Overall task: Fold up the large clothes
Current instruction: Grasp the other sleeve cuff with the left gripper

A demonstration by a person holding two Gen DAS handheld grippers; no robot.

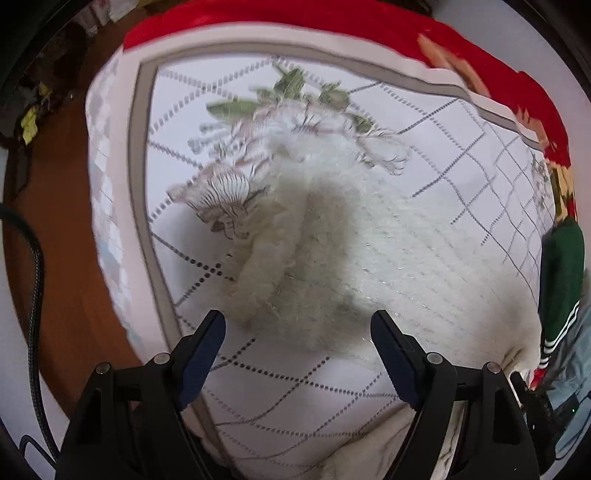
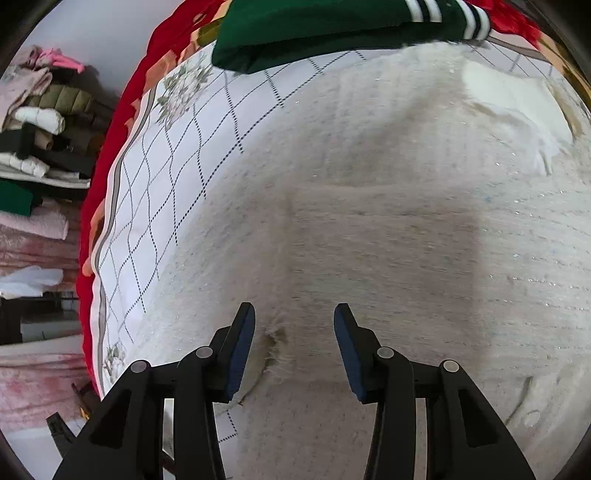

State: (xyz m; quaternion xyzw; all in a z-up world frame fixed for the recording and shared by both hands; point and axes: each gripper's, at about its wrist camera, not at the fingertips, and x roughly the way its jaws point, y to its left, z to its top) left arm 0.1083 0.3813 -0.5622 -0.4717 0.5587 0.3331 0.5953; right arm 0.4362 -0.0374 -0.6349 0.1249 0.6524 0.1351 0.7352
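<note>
A fluffy white knit sweater (image 1: 388, 251) lies on a bed with a white diamond-patterned sheet (image 1: 184, 122). One sleeve (image 1: 258, 273) lies along its left side. My left gripper (image 1: 298, 325) is open and empty, hovering over the sleeve end and lower part of the sweater. In the right wrist view the sweater (image 2: 388, 206) fills most of the frame. My right gripper (image 2: 294, 317) is open and empty, just above the knit near a frayed edge (image 2: 273, 343).
A folded dark green garment with white stripes (image 2: 314, 29) lies on the bed beside the sweater; it also shows in the left wrist view (image 1: 561, 280). A red blanket (image 1: 295, 18) edges the bed. Stacked clothes (image 2: 40, 147) sit on shelves left. Brown floor (image 1: 66, 229) lies beside the bed.
</note>
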